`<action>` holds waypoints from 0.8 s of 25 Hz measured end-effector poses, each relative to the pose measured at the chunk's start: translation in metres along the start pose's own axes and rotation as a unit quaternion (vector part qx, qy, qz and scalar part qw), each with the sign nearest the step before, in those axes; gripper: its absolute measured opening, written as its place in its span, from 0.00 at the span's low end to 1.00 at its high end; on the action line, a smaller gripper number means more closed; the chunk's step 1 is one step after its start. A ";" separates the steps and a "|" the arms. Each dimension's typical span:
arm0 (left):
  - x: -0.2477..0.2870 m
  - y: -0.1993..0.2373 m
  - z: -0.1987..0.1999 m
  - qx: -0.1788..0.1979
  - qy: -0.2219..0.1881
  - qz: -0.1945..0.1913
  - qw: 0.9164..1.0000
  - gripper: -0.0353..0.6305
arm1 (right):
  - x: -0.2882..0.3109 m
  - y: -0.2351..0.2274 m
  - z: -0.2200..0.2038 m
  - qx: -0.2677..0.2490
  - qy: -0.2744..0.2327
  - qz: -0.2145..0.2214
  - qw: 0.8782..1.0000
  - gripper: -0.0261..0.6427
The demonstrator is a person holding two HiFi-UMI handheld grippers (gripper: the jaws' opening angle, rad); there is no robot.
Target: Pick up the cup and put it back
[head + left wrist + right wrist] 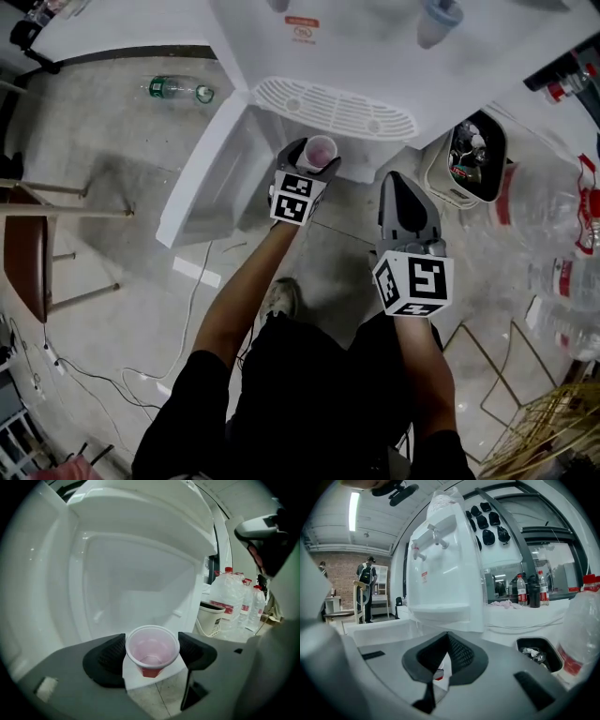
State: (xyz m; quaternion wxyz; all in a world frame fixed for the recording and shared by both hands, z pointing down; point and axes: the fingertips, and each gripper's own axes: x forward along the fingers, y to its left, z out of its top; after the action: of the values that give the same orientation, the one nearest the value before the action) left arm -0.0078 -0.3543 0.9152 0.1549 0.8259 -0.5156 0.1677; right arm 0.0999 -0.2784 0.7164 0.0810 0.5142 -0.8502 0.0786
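Person's left forearm (pixel 246 295) stretches forward | left gripper (pixel 315 157) pinches the red cup (pixel 320 150) upright, off the floor, before the open lower compartment of the white water dispenser (pixel 333 108) | right gripper (pixel 401 183) nearer, jaws pressed together, empty | bin (pixel 476 155) and water bottles (pixel 553 216) at right

A white water dispenser (pixel 375 56) stands on the pale floor (pixel 112 309), its slotted drip tray (pixel 335 108) facing up and its lower door (pixel 202 178) swung open. A green-labelled plastic bottle (pixel 178 90) lies on its side near the door. Just right of the dispenser sits a cream waste bin (pixel 469 159) holding rubbish, with large clear water jugs (pixel 553 211) beside it. A wooden chair (pixel 28 248) stands at the far left, and a white cable (pixel 192 309) trails over the floor.
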 end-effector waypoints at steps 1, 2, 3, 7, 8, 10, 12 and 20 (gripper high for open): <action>-0.009 -0.002 0.000 -0.001 0.001 -0.001 1.000 0.58 | 0.000 0.003 0.001 0.000 -0.001 0.004 1.000 0.03; -0.017 -0.003 0.000 -0.002 0.002 -0.002 1.000 0.58 | 0.000 0.006 0.001 0.000 -0.001 0.007 1.000 0.03; -0.026 -0.004 0.000 -0.004 0.003 -0.002 1.000 0.58 | 0.000 0.008 0.002 0.000 -0.002 0.010 1.000 0.03; -0.057 -0.008 0.005 -0.010 0.007 -0.002 1.000 0.58 | -0.002 0.015 0.006 0.003 -0.005 0.018 1.000 0.03; -0.065 -0.010 0.007 -0.010 0.008 -0.004 1.000 0.58 | -0.003 0.016 0.006 0.003 -0.005 0.019 1.000 0.03; -0.081 -0.014 0.013 -0.010 0.008 -0.005 1.000 0.58 | -0.007 0.018 0.007 0.002 -0.005 0.021 1.000 0.03; -0.096 -0.020 0.020 -0.007 0.005 -0.008 1.000 0.58 | -0.011 0.020 0.009 0.001 -0.005 0.025 1.000 0.03; -0.153 -0.043 0.048 0.001 -0.005 -0.030 1.000 0.58 | -0.025 0.037 0.018 -0.011 -0.004 0.049 0.999 0.03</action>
State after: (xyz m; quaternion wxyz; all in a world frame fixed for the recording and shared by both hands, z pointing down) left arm -0.0266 -0.2346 0.8021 0.1565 0.8421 -0.4907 0.1597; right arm 0.0774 -0.2441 0.6915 0.0793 0.4709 -0.8758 0.0707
